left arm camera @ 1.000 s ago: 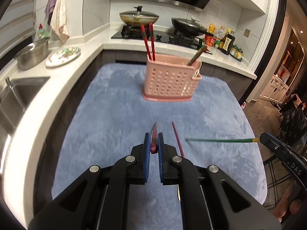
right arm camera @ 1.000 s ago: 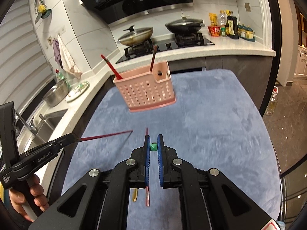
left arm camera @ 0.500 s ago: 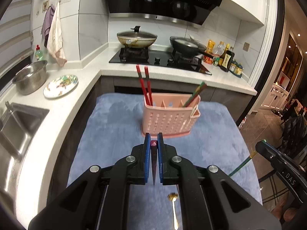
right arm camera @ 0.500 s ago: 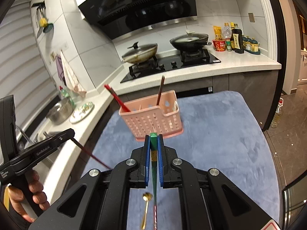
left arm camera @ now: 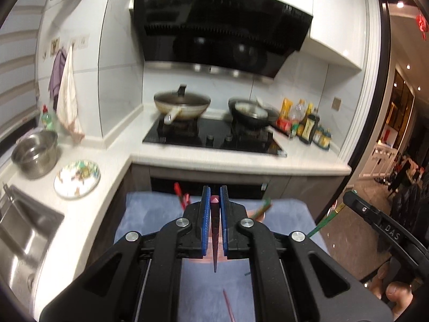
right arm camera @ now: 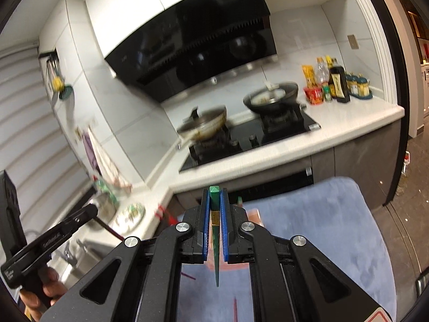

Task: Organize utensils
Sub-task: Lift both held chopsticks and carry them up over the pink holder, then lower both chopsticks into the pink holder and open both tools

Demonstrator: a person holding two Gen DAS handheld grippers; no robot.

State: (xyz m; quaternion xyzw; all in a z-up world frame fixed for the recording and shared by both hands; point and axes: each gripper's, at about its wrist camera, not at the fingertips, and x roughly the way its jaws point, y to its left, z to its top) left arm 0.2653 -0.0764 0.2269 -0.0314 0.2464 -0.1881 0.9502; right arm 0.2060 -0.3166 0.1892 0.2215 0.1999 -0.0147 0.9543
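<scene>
Chopsticks [left arm camera: 215, 230] in both tools [left arm camera: 214, 201]

Blue mat [left arm camera: 150, 214] is looking like matt, napped cloth; steel pot [left arm camera: 34, 151] shining; range hood [left arm camera: 214, 24] showing glossy black; worktop [left arm camera: 241, 162] appearing smooth.

Two pans [left arm camera: 181, 104] on the hob [left arm camera: 214, 136] — sink [left arm camera: 24, 230] left, bottles [left arm camera: 308, 126] right.

Blue mat [right arm camera: 335, 220] right of the pink caddy [right arm camera: 254, 216] is open; upright chopsticks [left arm camera: 179, 191] obstruct its left compartment.
</scene>
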